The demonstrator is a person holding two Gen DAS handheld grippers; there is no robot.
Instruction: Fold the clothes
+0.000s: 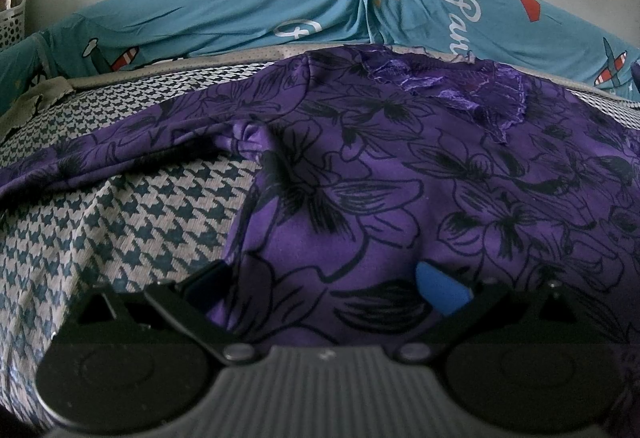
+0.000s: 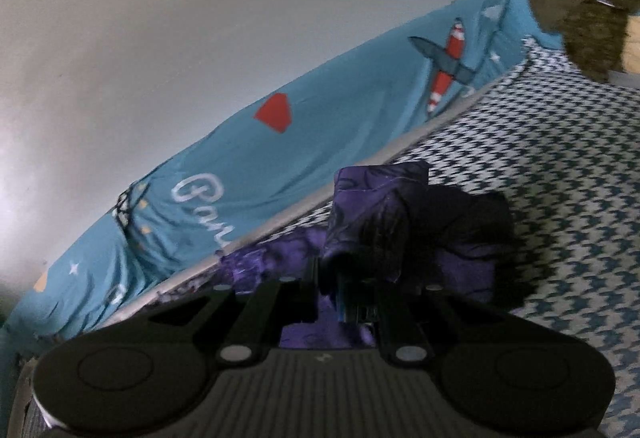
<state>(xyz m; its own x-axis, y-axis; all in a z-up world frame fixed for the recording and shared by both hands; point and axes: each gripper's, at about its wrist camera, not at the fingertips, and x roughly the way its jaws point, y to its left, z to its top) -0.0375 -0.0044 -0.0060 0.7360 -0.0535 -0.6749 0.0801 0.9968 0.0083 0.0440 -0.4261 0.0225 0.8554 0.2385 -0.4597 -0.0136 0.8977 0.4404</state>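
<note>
A purple garment (image 1: 400, 178) with black flower outlines lies spread over the houndstooth bedsheet (image 1: 132, 222), its lace collar (image 1: 460, 86) at the far side. In the left wrist view my left gripper (image 1: 320, 286) stands open low over the near part of the garment, with cloth lying flat between its wide-apart fingers. One blue pad (image 1: 440, 288) shows on the right. In the right wrist view my right gripper (image 2: 344, 278) is shut on a bunched fold of the purple garment (image 2: 380, 214), which stands up in front of the fingers above the houndstooth bedsheet (image 2: 560, 178).
A teal sheet (image 1: 224, 10) printed with planes and white lettering runs along the pale wall behind the bed. A white perforated basket (image 1: 12, 18) and an olive cloth (image 1: 36, 98) sit at the far left. An olive fuzzy item (image 2: 580, 18) lies at the bed's far right.
</note>
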